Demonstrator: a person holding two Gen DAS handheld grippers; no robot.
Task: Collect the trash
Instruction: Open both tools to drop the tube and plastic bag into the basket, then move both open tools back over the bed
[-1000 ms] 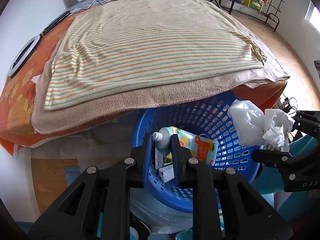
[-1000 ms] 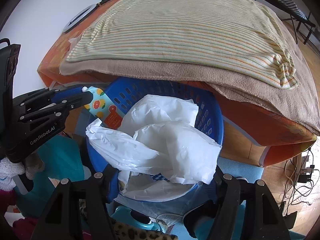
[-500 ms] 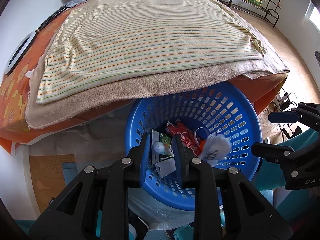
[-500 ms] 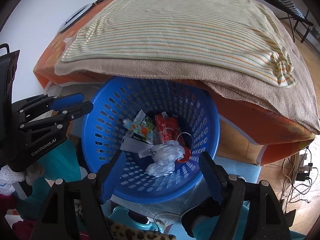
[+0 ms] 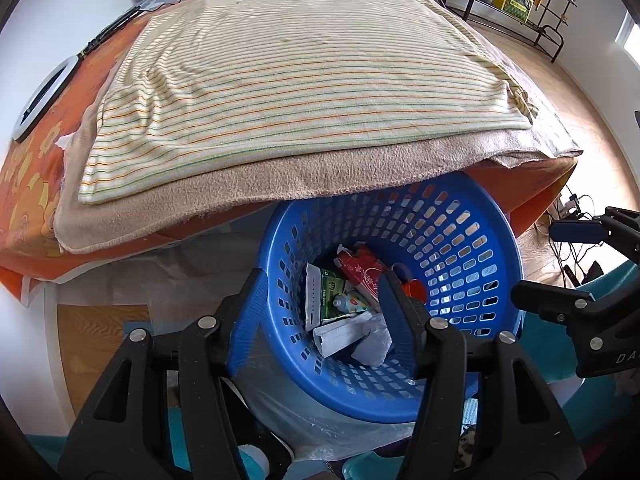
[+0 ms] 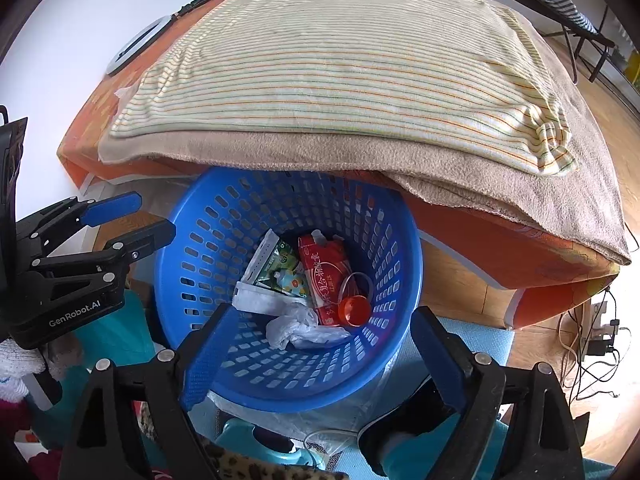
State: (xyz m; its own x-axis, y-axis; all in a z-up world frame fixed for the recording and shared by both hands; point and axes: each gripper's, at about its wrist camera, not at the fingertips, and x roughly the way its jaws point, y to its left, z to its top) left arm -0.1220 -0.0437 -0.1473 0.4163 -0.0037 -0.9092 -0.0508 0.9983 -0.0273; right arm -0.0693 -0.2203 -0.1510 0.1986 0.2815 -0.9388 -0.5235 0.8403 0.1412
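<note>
- My left gripper (image 5: 324, 300) has its blue-padded fingers (image 5: 249, 312) spread wide and holding nothing; it hangs over the near rim of the round blue perforated plastic basket (image 5: 472, 248).
- My right gripper (image 6: 316, 348) is likewise spread apart and empty, above the same rim.
- The trash lies at the basket's bottom, below and ahead of both sets of fingers: a crumpled white plastic bag (image 6: 300, 328) nearest, a red printed pouch (image 6: 326, 272), a small orange-patterned spouted drink pouch (image 6: 290, 280), a green-and-white packet (image 6: 270, 260).
- The bed's striped cream blanket (image 5: 304, 80) looks bare, so I see nothing left there to fetch.
- Judging by this, neither arm is nearer any remaining piece; both sit level over the basket.
</note>
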